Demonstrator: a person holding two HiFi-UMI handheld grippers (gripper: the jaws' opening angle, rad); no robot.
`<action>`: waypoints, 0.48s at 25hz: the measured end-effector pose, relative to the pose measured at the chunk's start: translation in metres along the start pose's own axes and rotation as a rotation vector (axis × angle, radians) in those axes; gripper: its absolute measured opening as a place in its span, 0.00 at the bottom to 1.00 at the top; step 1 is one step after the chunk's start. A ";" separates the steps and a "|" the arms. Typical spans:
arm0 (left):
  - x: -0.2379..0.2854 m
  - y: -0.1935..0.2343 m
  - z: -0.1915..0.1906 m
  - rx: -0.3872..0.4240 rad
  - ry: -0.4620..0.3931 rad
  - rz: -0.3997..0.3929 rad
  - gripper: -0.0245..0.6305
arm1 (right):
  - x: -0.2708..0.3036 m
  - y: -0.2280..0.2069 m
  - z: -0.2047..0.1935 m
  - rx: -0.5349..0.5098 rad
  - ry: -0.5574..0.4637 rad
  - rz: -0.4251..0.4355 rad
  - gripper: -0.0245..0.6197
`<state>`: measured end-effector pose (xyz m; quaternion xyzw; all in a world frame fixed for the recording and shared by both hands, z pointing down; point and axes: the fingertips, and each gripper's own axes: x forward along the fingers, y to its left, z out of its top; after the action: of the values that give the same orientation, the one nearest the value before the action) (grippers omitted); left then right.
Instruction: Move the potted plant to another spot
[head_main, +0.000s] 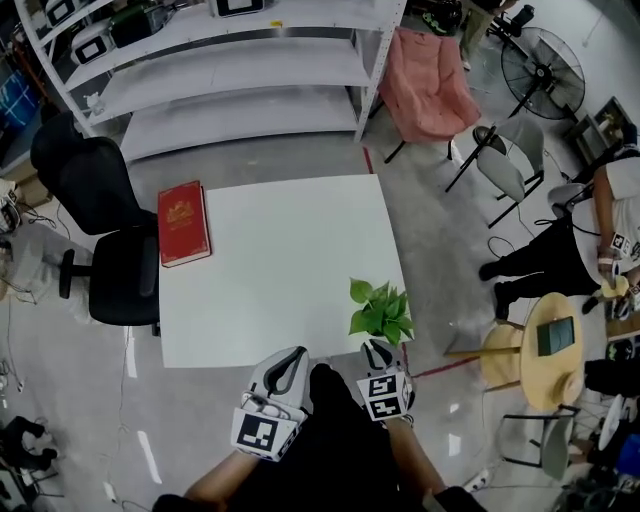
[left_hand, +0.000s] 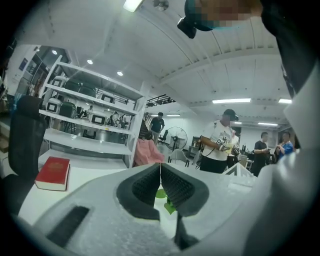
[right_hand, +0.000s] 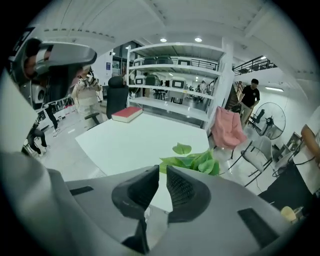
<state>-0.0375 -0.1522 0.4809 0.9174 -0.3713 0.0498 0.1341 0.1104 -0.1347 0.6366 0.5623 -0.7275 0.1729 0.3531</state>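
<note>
Plant (head_main: 381, 312) sits untouched at the near right corner of the table (head_main: 280, 260), right gripper (head_main: 377, 352) just behind it with jaws a crack apart on nothing, probably lining up a grab, while left gripper (head_main: 290, 358) idles off the near edge, jaws pressed together, empty.

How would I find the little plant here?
Find the big white table in the middle of the room. The plant stands at its near right corner, across from the red book at the left edge. It is the only green, leafy thing there.
</note>
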 end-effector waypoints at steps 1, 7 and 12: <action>0.002 0.000 -0.001 0.000 0.006 -0.003 0.07 | 0.005 -0.002 -0.003 -0.003 0.019 -0.001 0.06; 0.013 0.008 -0.004 -0.007 0.018 0.004 0.07 | 0.030 -0.012 -0.017 -0.029 0.113 -0.010 0.06; 0.022 0.013 -0.008 -0.014 0.048 0.004 0.07 | 0.046 -0.017 -0.031 -0.050 0.185 -0.004 0.06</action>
<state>-0.0306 -0.1736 0.4953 0.9143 -0.3701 0.0693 0.1492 0.1305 -0.1521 0.6884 0.5363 -0.6947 0.2051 0.4334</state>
